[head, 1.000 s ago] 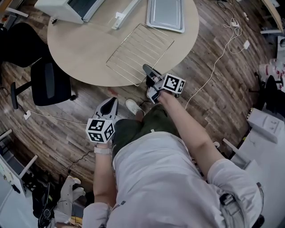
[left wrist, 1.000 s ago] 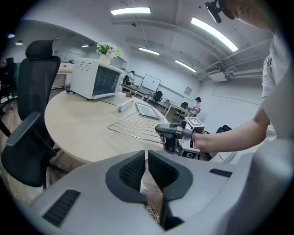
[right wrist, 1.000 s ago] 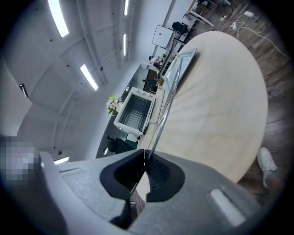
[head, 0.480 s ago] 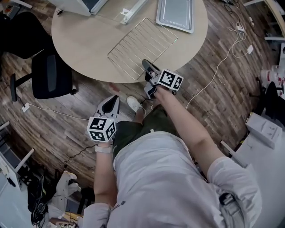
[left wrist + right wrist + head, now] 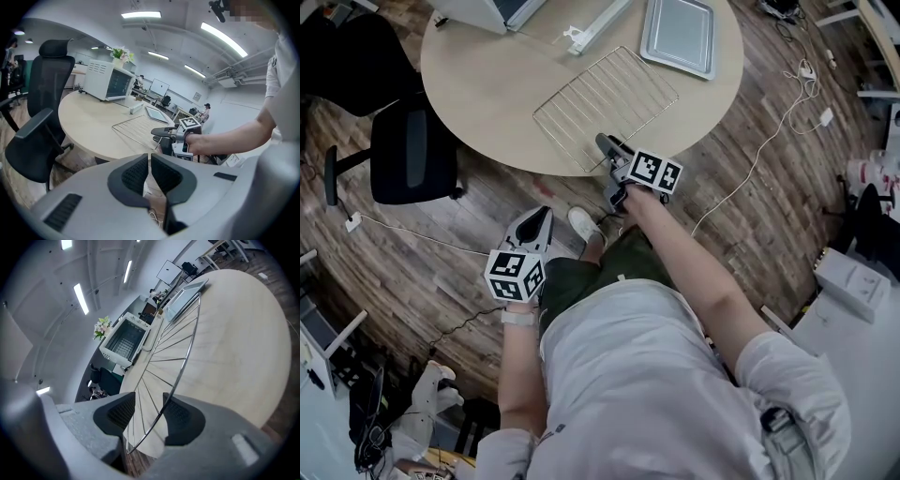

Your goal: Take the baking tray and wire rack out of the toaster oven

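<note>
- step, as i read it: the tail end of the job. the wire rack [image 5: 605, 103] lies flat on the round table [image 5: 487, 84], and the baking tray [image 5: 680, 33] sits just past its far corner. both are out of the toaster oven [image 5: 478, 11], which stands at the table's far edge w/ its door down.
- right gripper [image 5: 607, 148] is at the rack's near corner, by the table edge. its jaws are opening, w/ the rack's rim wire [image 5: 180, 366] running between the pads, close to one pad but not pinched.
- left gripper [image 5: 534, 220] hangs off the table by the person's leg. pads are pressed nearly together w/ nothing between them.
- next, prob: spread the right jaws enough to clear the rim wire, then pull straight back so the rack isn't dragged off the edge. the near corner looks close to the table's rim.
</note>
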Tool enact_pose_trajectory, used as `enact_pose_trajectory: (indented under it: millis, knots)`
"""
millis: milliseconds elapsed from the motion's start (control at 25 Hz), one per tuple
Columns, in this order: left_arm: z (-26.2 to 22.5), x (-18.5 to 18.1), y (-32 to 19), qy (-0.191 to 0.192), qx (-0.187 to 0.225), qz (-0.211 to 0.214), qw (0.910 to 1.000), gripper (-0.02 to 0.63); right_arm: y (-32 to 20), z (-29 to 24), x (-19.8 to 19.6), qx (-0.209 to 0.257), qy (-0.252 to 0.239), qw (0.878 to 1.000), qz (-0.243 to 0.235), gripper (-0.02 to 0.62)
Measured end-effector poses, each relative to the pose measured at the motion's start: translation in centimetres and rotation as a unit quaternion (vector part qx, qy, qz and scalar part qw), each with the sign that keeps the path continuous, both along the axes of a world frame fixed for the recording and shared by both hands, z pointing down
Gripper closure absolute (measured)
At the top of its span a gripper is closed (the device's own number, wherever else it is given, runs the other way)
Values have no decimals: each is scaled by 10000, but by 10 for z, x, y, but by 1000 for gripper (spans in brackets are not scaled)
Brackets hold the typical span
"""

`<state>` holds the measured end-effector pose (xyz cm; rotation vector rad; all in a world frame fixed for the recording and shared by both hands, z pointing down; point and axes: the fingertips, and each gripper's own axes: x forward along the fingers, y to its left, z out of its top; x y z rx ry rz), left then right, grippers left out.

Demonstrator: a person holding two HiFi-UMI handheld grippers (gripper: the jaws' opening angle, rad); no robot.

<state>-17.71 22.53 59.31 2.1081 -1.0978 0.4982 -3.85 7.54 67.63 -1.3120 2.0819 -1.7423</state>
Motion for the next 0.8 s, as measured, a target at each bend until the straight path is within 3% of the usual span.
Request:
enact_pose_trajectory:
  millis: [320,800]
  knots:
    - [-2,0,7,37,85,3,10000,604,18,12,7,-328,998,9937,-393,340]
    - [-8,2,-4,61,171,157,9997,604,33,18,27,-821,1998,9738,-715,281]
